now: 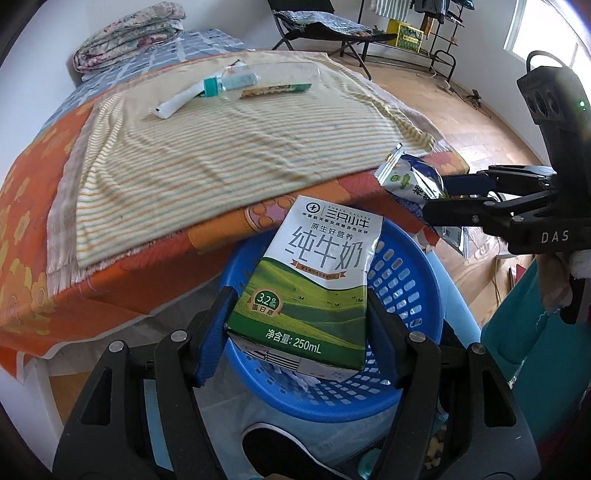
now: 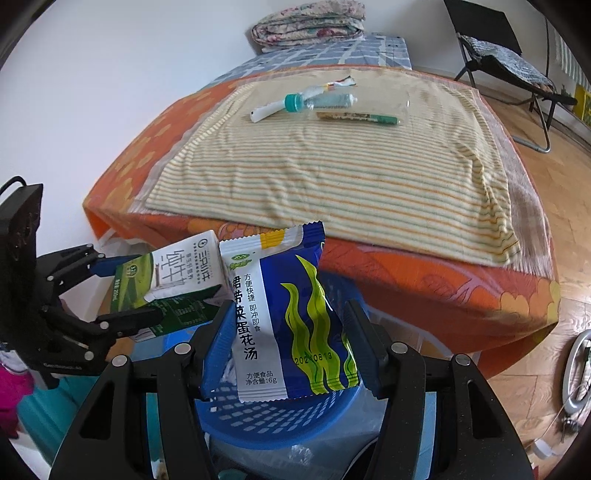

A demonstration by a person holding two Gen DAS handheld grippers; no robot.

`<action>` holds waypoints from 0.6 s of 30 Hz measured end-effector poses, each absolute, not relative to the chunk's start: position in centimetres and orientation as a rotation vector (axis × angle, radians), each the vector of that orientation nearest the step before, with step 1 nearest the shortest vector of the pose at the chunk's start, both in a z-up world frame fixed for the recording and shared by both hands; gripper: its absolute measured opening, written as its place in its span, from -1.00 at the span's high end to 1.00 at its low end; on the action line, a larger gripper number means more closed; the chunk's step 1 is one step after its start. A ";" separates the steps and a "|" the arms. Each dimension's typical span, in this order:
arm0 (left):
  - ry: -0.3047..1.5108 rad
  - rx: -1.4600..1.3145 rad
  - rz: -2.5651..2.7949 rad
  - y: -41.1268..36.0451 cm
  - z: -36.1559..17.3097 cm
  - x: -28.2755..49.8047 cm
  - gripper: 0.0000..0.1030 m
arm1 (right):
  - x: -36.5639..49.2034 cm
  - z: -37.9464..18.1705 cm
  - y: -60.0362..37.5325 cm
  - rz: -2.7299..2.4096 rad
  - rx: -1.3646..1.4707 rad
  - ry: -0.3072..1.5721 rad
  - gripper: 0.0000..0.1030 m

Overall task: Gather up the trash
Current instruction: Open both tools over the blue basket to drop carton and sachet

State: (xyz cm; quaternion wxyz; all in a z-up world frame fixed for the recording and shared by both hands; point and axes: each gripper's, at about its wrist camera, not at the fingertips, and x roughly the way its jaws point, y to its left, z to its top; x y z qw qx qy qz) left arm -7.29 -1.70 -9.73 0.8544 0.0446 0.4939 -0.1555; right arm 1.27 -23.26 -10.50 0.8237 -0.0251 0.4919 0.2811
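My left gripper (image 1: 297, 332) is shut on a green and white milk carton (image 1: 314, 280) and holds it over the blue basket (image 1: 406, 288). My right gripper (image 2: 291, 343) is shut on a blue soup packet (image 2: 291, 314), held over the same basket (image 2: 273, 417). In the left wrist view the right gripper (image 1: 439, 201) with its packet (image 1: 410, 177) is at the right. In the right wrist view the left gripper (image 2: 125, 291) with the carton (image 2: 177, 277) is at the left. On the striped towel (image 1: 229, 147) lie a clear bottle with a teal cap (image 1: 255, 79), a white wrapper (image 1: 177, 101) and a green stick packet (image 1: 277, 90).
The towel lies on an orange-covered bed (image 2: 443, 291) with a folded quilt (image 2: 310, 22) at its far end. A black folding chair (image 2: 498, 55) stands on the wooden floor at the right. A white ring light (image 2: 580, 373) lies on the floor.
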 end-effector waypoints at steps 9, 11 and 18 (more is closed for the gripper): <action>1.063 0.106 -0.331 -2.4 -10.6 -7.7 -0.34 | 0.6 -11.3 -22.9 0.605 -0.067 1.070 -0.16; 1.064 0.105 -0.330 -2.4 -10.6 -7.7 -0.34 | 0.5 -11.5 -22.8 0.604 -0.066 1.073 -0.16; 1.084 0.114 -0.331 -2.6 -11.0 -7.6 -0.34 | 0.7 -11.8 -22.8 0.601 -0.053 1.091 -0.16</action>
